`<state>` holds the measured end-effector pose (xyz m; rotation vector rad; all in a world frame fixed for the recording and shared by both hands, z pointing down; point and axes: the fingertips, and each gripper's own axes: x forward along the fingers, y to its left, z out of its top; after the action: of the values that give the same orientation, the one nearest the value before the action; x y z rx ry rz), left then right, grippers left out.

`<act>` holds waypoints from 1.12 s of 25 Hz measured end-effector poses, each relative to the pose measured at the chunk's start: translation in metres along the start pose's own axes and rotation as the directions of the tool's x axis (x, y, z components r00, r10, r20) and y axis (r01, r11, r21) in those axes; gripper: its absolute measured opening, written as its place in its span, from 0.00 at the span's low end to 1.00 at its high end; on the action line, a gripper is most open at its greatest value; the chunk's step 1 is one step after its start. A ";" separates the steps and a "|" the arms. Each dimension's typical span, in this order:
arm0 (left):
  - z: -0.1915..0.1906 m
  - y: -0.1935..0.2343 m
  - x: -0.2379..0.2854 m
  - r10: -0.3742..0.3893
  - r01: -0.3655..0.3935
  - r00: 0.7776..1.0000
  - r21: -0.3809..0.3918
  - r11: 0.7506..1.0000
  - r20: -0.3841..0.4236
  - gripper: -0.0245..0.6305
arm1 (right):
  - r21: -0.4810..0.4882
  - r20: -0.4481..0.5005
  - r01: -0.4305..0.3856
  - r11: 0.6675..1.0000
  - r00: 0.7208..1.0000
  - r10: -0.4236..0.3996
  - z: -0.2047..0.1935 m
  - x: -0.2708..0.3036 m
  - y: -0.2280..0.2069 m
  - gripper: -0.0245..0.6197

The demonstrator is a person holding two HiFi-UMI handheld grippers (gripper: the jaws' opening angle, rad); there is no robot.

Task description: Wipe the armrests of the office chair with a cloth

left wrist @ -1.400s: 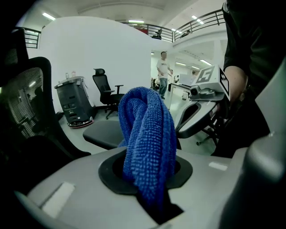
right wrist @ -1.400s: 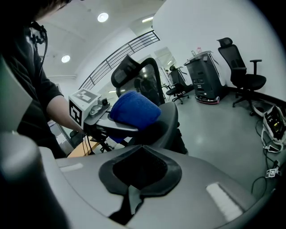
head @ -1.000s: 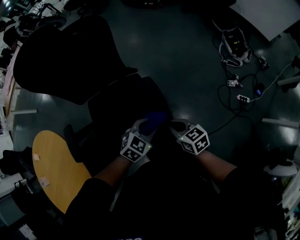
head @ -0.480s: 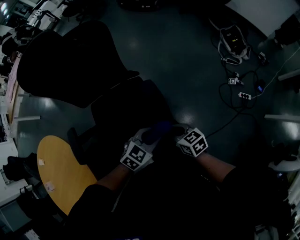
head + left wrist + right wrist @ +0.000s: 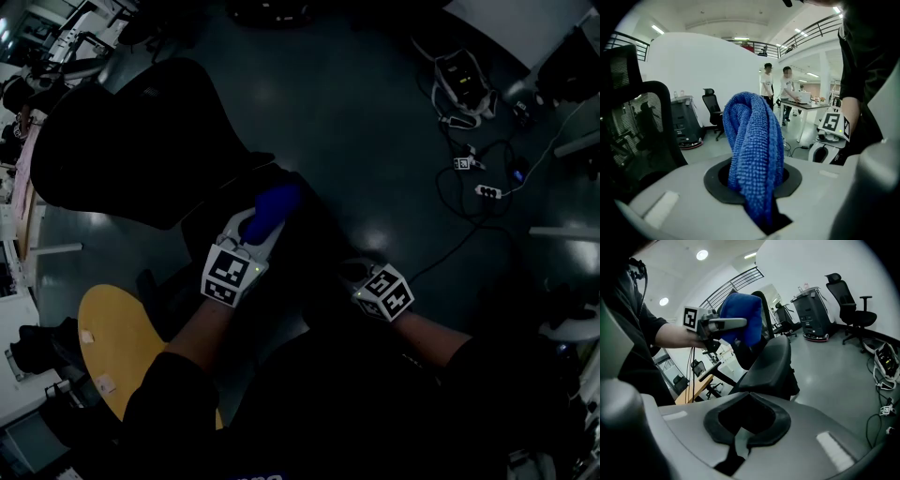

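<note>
The black office chair (image 5: 141, 131) stands in front of me in the dim head view, its seat (image 5: 281, 202) beneath my hands. My left gripper (image 5: 258, 223) is shut on a blue cloth (image 5: 274, 204) and holds it over the chair. The cloth (image 5: 754, 150) stands bunched up between the jaws in the left gripper view. In the right gripper view the cloth (image 5: 739, 324) hangs above a black padded armrest (image 5: 769, 361). My right gripper (image 5: 354, 274) sits lower right of the left one, shut with nothing in it (image 5: 745, 427).
A round wooden table (image 5: 117, 361) is at my lower left. Cables and a power strip (image 5: 483, 192) lie on the dark floor at right, near a white table (image 5: 525, 28). Two people (image 5: 776, 89) stand by a desk in the distance; another chair (image 5: 848, 296) stands by the wall.
My left gripper has carried the blue cloth up and to the left, away from the right gripper. The right gripper has stayed nearly in place.
</note>
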<state>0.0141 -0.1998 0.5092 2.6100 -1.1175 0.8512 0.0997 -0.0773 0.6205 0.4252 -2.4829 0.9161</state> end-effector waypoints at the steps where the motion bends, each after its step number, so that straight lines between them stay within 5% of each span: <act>1: 0.004 0.010 0.001 0.010 -0.010 1.000 0.007 1.000 0.007 0.20 | 0.000 -0.002 0.000 1.000 1.000 0.000 -0.001 0.000 0.000 0.05; 14: 0.017 0.090 0.057 0.096 -0.093 0.994 0.060 0.994 -0.045 0.20 | -0.038 -0.067 -0.074 0.997 0.995 0.071 -0.002 -0.001 -0.001 0.05; 28: 0.010 0.082 0.125 0.007 0.007 0.990 0.104 0.995 -0.138 0.20 | -0.027 -0.094 -0.099 0.995 0.991 0.096 -0.003 -0.001 -0.009 0.05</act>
<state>0.0300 -0.3369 0.5678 2.5855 -1.0634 1.0994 0.1048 -0.0814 0.6270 0.2469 -2.4477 0.9114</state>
